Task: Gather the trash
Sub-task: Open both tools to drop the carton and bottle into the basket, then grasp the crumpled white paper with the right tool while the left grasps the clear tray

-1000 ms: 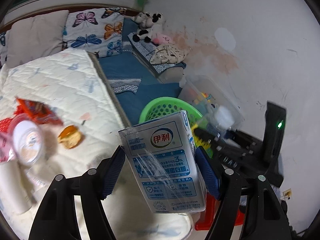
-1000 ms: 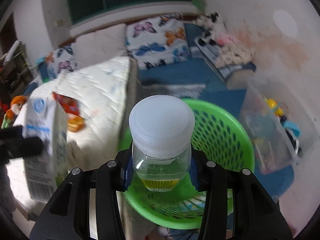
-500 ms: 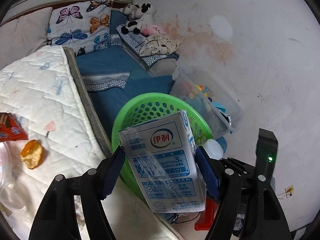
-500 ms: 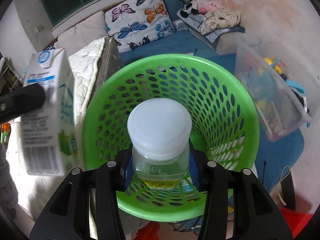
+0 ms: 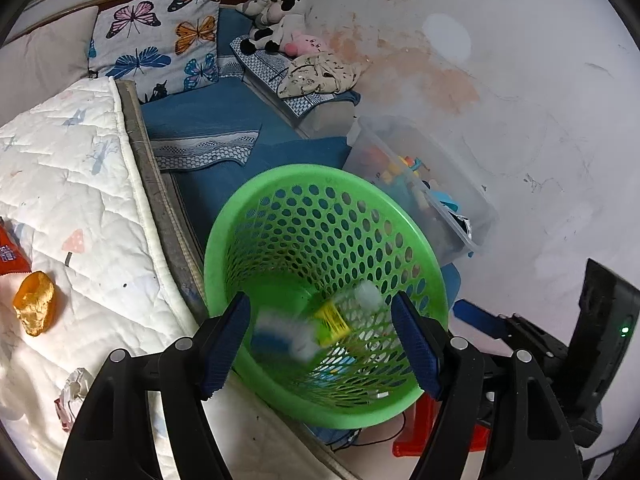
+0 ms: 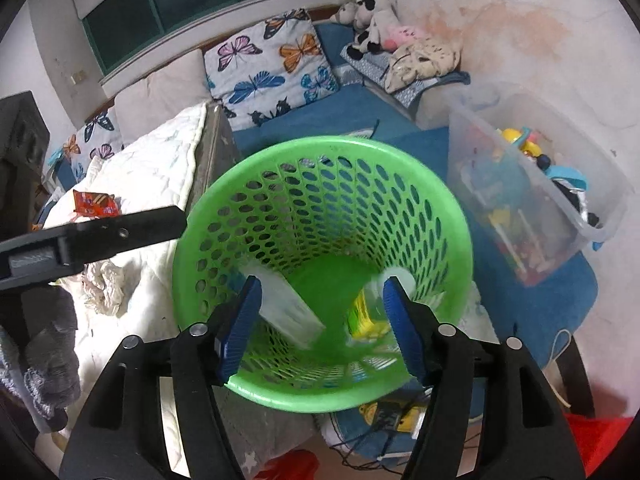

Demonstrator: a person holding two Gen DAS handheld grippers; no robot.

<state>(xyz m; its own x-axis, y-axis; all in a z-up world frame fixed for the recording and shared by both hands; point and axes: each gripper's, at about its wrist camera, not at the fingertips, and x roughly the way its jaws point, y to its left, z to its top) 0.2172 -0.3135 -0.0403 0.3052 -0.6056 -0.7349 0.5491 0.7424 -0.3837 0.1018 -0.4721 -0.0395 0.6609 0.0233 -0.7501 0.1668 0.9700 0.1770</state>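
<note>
Butterfly pillow (image 5: 160, 40), plush cow (image 5: 272, 20), clear toy bin (image 6: 532, 196).

No lettering can be read: the carton (image 6: 286, 304) and jar (image 6: 370, 312) in the basket (image 6: 320, 152) are blurred

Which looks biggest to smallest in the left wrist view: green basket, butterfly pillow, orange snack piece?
1. green basket, though nearness inflates it
2. butterfly pillow
3. orange snack piece
</note>
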